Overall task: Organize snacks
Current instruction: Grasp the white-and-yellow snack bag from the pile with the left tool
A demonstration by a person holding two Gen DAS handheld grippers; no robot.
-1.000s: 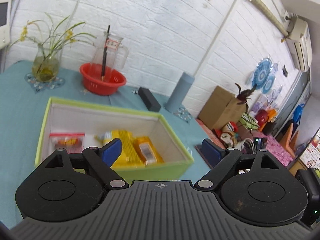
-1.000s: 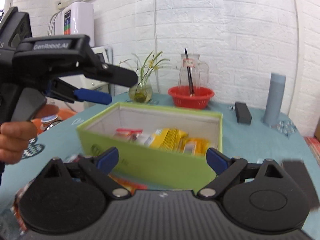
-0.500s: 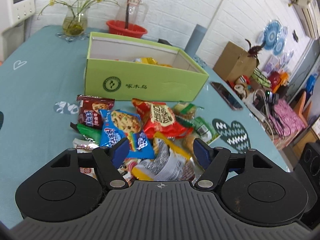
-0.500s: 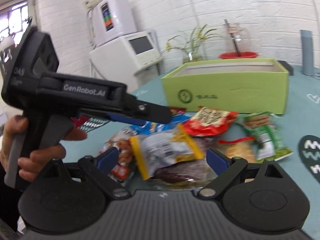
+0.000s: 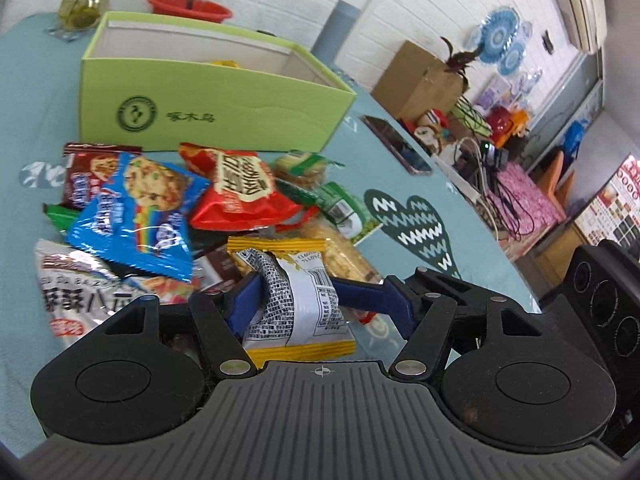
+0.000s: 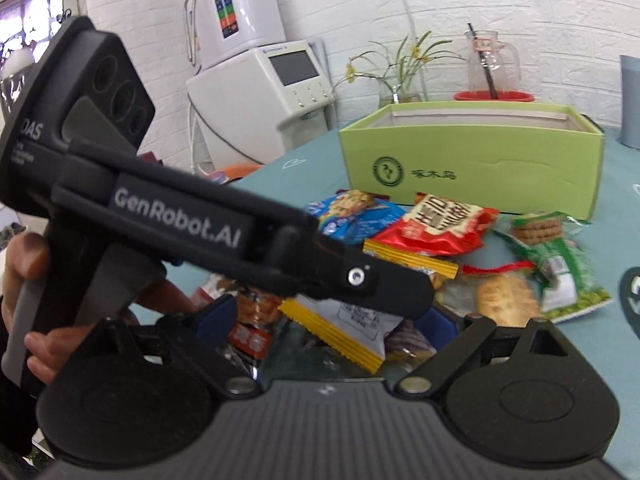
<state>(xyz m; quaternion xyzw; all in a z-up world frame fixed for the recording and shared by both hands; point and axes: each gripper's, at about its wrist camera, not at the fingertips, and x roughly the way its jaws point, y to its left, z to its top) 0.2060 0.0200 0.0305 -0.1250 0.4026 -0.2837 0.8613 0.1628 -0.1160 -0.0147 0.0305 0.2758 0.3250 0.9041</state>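
Note:
A pile of snack packets lies on the teal table in front of a lime-green box [image 5: 216,92]. My left gripper [image 5: 304,300] is low over the near edge of the pile. Its blue pads are closing and pinch a white and yellow snack packet [image 5: 300,304], which crumples between them. In the right wrist view the left gripper's near finger [image 6: 380,280] reaches in from the left over the same packet [image 6: 352,328]. My right gripper [image 6: 328,320] stands open just behind it with nothing gripped. A blue cookie packet [image 5: 136,208] and a red packet [image 5: 240,192] lie further in.
The green box [image 6: 472,168] holds some yellow packets. A phone [image 5: 396,144] lies on the table to the right. Behind the box stand a red basket [image 5: 188,4], a glass vase [image 5: 80,4] and a grey cylinder [image 5: 336,28]. A white appliance [image 6: 260,92] stands off the table's left side.
My left gripper came back from above the box, dropped to the pile and narrowed onto the white and yellow packet. The right gripper swung toward the pile and stayed open.

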